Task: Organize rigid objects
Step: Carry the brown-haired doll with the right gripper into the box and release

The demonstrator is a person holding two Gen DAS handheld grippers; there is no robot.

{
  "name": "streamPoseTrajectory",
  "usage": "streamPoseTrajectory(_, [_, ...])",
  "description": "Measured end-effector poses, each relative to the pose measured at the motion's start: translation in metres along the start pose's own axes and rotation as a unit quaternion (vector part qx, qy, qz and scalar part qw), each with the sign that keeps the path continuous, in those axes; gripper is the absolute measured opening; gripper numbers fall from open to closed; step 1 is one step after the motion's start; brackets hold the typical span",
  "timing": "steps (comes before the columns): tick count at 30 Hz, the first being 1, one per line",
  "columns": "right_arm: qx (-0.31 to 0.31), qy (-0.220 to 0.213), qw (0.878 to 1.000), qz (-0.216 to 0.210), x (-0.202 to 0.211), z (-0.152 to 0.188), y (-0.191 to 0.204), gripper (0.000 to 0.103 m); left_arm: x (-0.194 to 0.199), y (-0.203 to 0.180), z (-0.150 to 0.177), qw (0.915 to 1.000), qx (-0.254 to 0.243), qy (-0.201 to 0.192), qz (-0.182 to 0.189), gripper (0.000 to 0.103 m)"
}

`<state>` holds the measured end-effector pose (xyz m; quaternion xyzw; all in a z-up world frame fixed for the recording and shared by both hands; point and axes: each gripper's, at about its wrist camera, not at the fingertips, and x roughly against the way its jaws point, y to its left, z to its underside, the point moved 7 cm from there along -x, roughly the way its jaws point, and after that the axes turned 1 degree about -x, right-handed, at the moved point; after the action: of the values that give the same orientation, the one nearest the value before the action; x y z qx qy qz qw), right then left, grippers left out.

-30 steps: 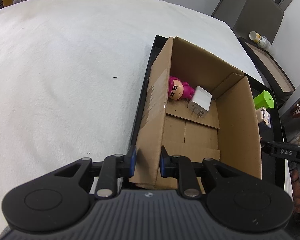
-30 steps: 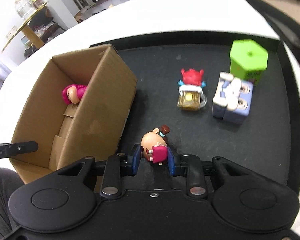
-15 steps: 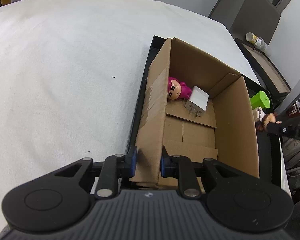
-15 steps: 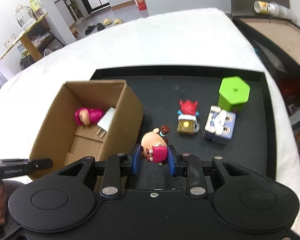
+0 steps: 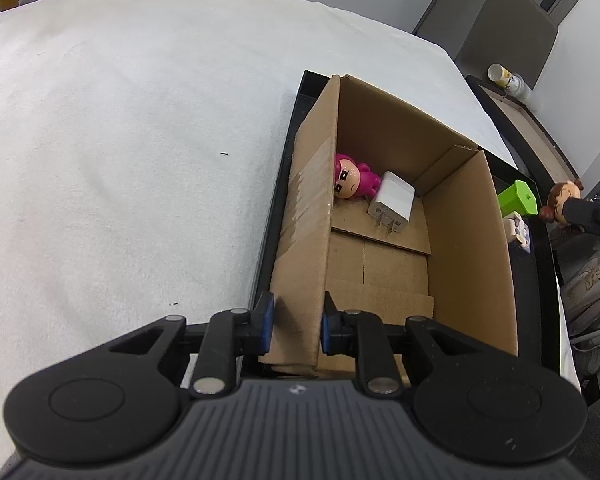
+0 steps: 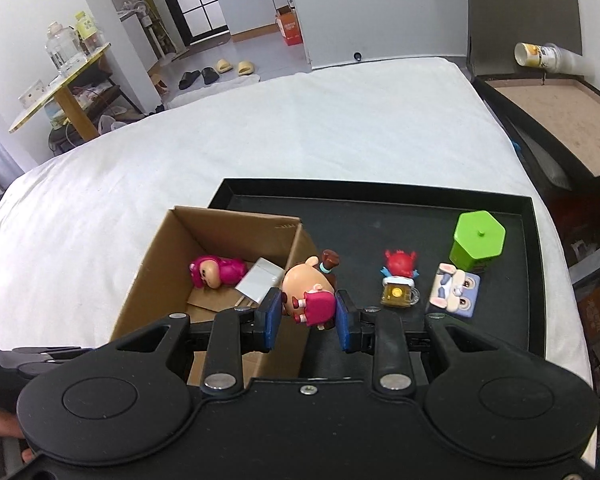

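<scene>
An open cardboard box (image 5: 468,248) (image 6: 156,264) stands on the left part of a black tray (image 6: 364,208). Inside lie a pink figurine (image 5: 350,176) (image 6: 216,274) and a white charger (image 5: 392,202) (image 6: 258,282). My left gripper (image 5: 296,328) is shut on the box's near left wall. My right gripper (image 6: 307,318) is shut on a small doll with a brown bun and pink dress (image 6: 310,294), held in the air above the box's right wall. That doll (image 5: 560,202) also shows at the right edge of the left wrist view.
On the tray right of the box stand a red figurine on a yellow mug (image 6: 399,280), a blue-grey rabbit block (image 6: 456,290) and a green hexagonal container (image 6: 478,242). White cloth (image 5: 120,140) covers the table. A brown-topped side table (image 6: 556,112) with a cup is at the right.
My right gripper has risen off the tray with the doll and moved left toward the box. The left gripper has kept its hold on the box wall.
</scene>
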<state>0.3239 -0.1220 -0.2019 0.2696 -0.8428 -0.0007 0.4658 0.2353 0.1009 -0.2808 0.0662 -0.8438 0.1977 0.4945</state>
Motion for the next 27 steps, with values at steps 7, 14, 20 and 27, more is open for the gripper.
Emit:
streamPoseTrajectory(7, [0.024, -0.001, 1.000, -0.009, 0.001, -0.009, 0.027, 0.028, 0.001, 0.001, 0.000, 1.0000, -0.001, -0.001, 0.006, 0.021])
streamPoseTrajectory(14, [0.050, 0.010, 0.998, -0.022, -0.009, -0.015, 0.059, 0.028, 0.000, 0.003, 0.002, 0.9999, -0.004, 0.000, 0.013, 0.021])
streamPoseTrajectory(20, [0.077, 0.031, 0.996, -0.027, -0.022, -0.007, 0.087, 0.028, -0.001, 0.005, 0.002, 0.9998, -0.002, 0.001, 0.018, 0.021])
streamPoseTrajectory(27, [0.099, 0.061, 0.993, -0.028, -0.042, 0.007, 0.115, 0.028, -0.001, 0.007, 0.002, 0.9997, -0.001, 0.001, 0.024, 0.021])
